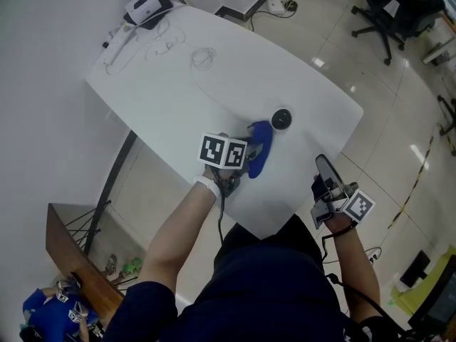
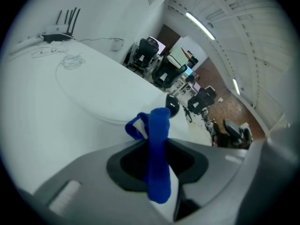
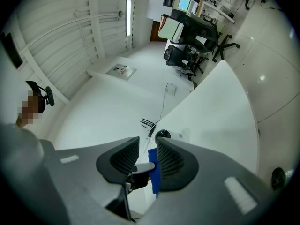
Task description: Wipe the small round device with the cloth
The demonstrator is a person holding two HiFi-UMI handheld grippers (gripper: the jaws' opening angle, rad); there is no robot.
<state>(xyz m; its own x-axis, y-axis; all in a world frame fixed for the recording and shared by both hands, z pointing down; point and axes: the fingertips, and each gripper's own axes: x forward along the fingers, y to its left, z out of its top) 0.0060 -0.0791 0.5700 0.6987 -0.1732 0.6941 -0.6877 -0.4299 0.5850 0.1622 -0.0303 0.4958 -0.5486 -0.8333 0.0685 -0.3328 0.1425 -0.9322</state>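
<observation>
The small round black device [image 1: 281, 118] sits on the white table [image 1: 214, 84] near its right edge. A blue cloth [image 1: 258, 148] hangs just short of it, toward me, pinched in my left gripper [image 1: 246, 164], which points down at the table. In the left gripper view the cloth [image 2: 157, 149] runs up between the jaws of the left gripper [image 2: 157, 146], and the device [image 2: 172, 106] lies just beyond. My right gripper [image 1: 322, 164] hovers off the table's right edge. The right gripper [image 3: 146, 149] has its jaws a narrow gap apart with nothing in them.
A router [image 1: 144, 6] with antennas and loose cables [image 1: 203, 57] occupy the table's far end. Office chairs [image 1: 388, 13] stand on the tiled floor beyond. A wooden board [image 1: 71, 241] leans at the lower left, below the table.
</observation>
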